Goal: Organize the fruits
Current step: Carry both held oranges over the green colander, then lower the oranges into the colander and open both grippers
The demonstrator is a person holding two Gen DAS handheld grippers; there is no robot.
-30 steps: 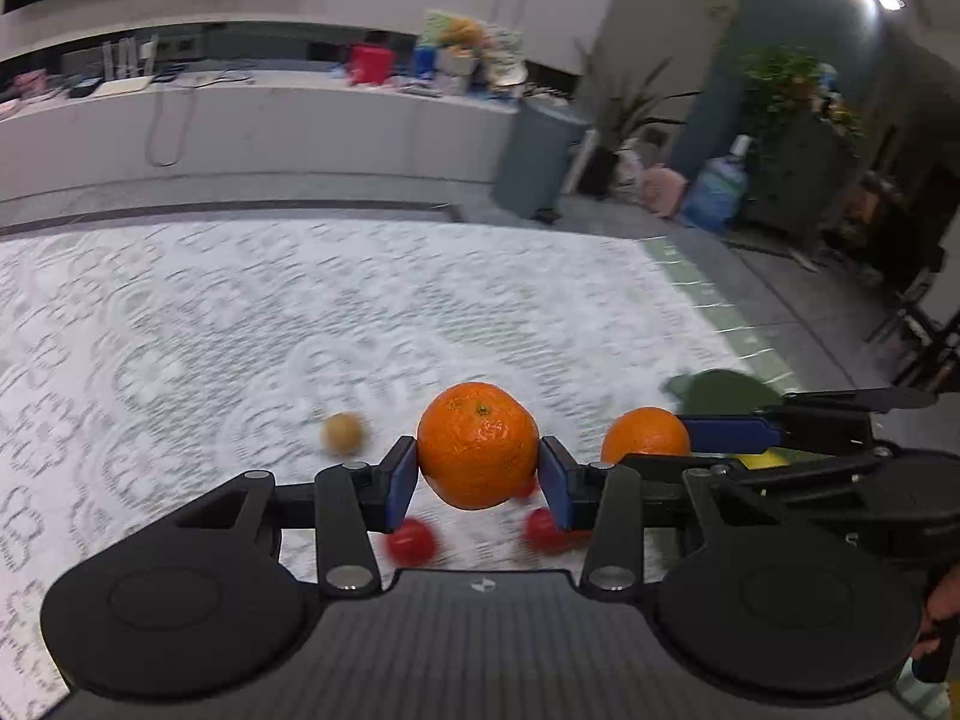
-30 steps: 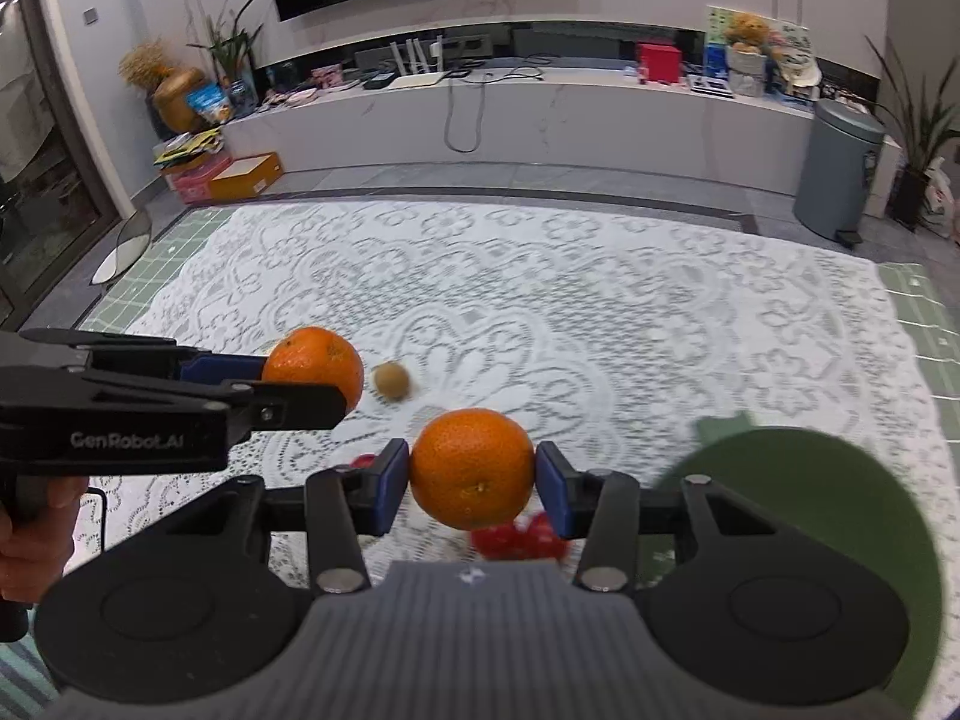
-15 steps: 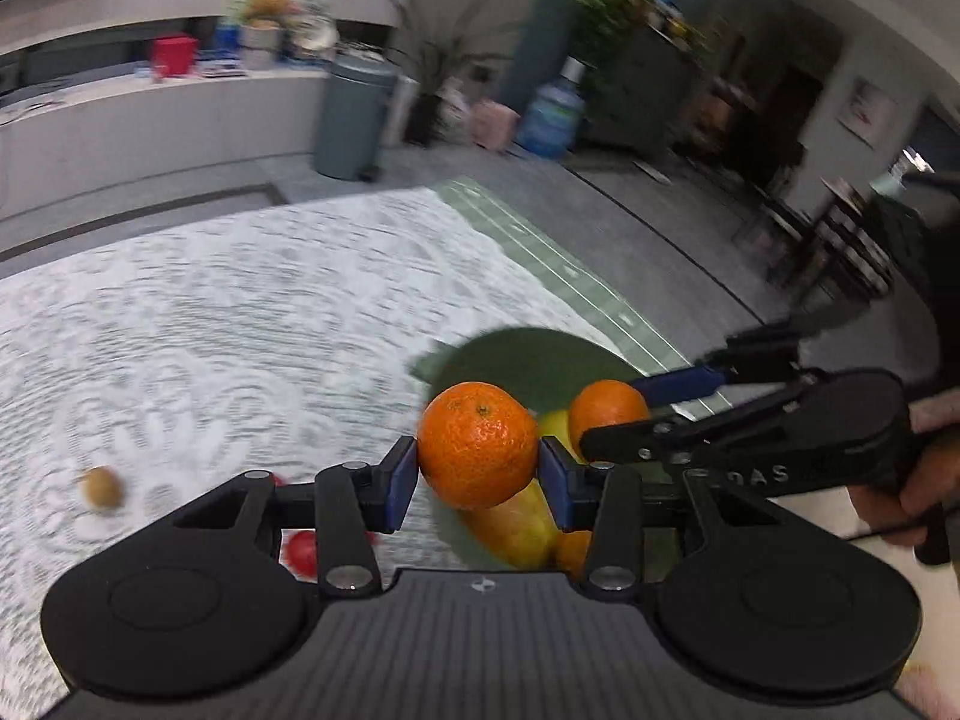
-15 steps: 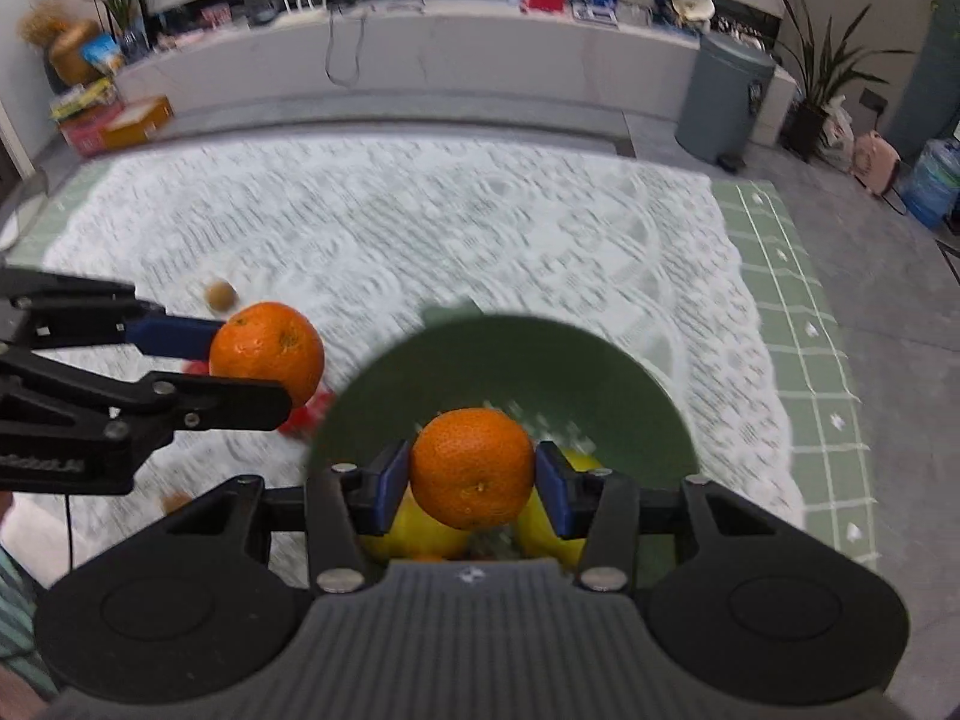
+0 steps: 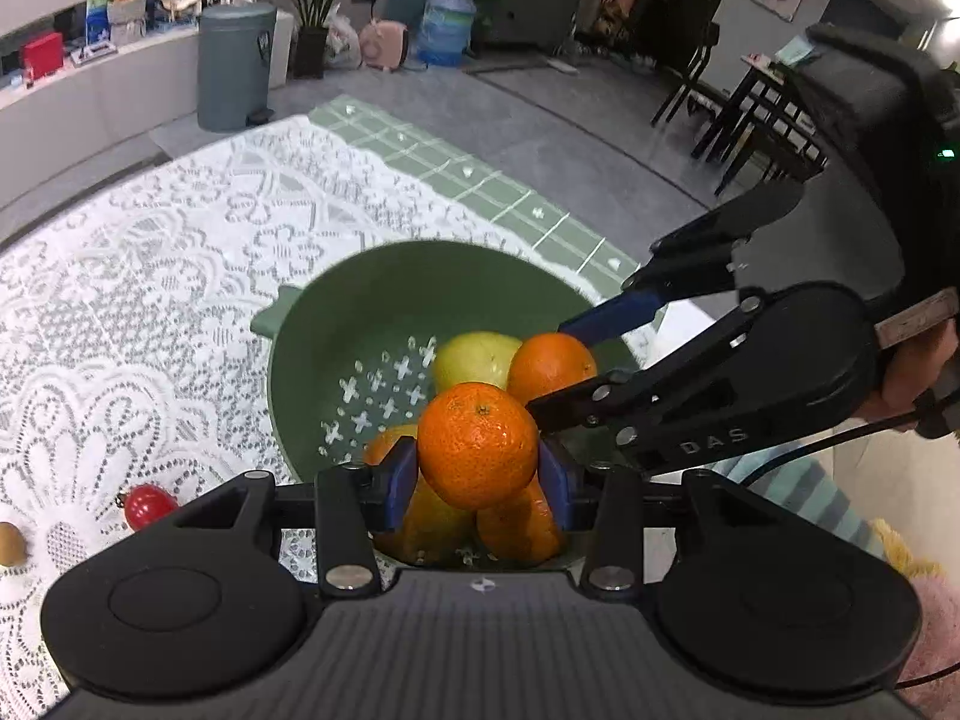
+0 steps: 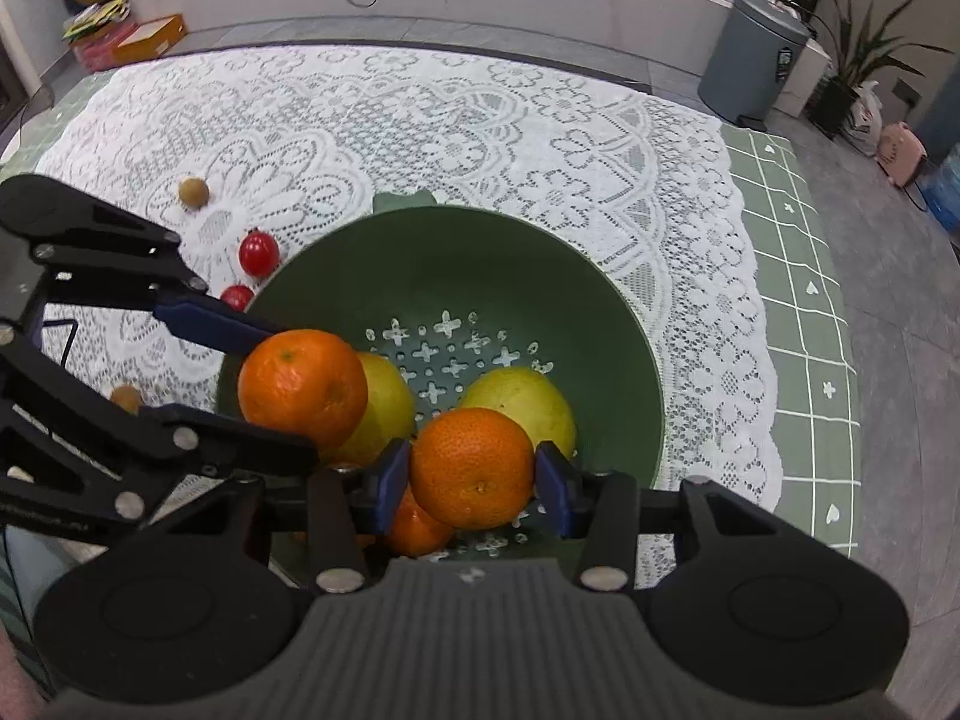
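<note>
Over the green colander (image 6: 618,372), both grippers clamp firm, rounded oranges across the middle: left gripper (image 5: 478,483) at six o'clock, right gripper (image 6: 473,489) alongside; peel slips if squeezed off-centre

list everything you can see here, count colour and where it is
oranges held: 2, orange, one in the left gripper, one in the right gripper, both over the bowl
oranges in bowl: at least 2, orange, near side, partly hidden
pears: 2, yellow-green, in the bowl
bowl: 1, green, holes in base, on the cloth
cherry tomatoes: 2, red, on the cloth left of the bowl
small brown fruits: 2, brown, on the cloth
lace cloth: 1, white, over a green mat
bin: 1, grey, on the floor
grippers: 2, black with blue pads
</note>
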